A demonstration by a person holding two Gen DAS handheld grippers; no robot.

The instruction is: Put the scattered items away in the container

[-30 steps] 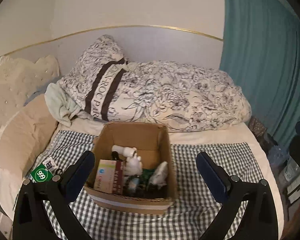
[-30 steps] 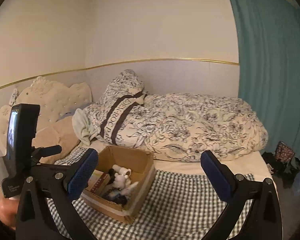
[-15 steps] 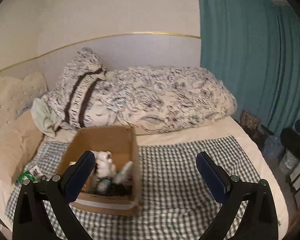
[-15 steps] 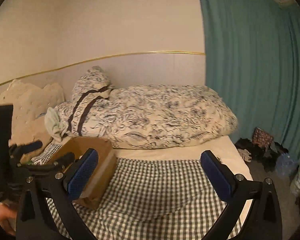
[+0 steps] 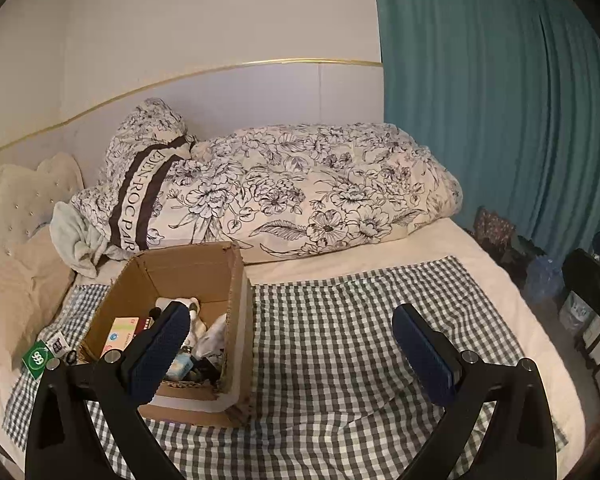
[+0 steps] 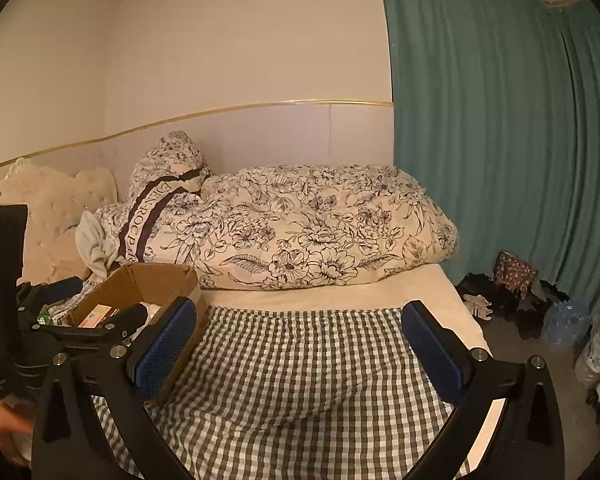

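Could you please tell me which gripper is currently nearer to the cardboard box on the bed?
Left. The left gripper hangs open with one finger over the cardboard box. The right gripper, also open, sits further off, over the checked cloth beside it.

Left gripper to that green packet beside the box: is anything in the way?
Nothing visible blocks it. The green packet lies on the checked cloth left of the cardboard box, outside its wall, beside small dark items. The left gripper is open and empty, aimed right of the box.
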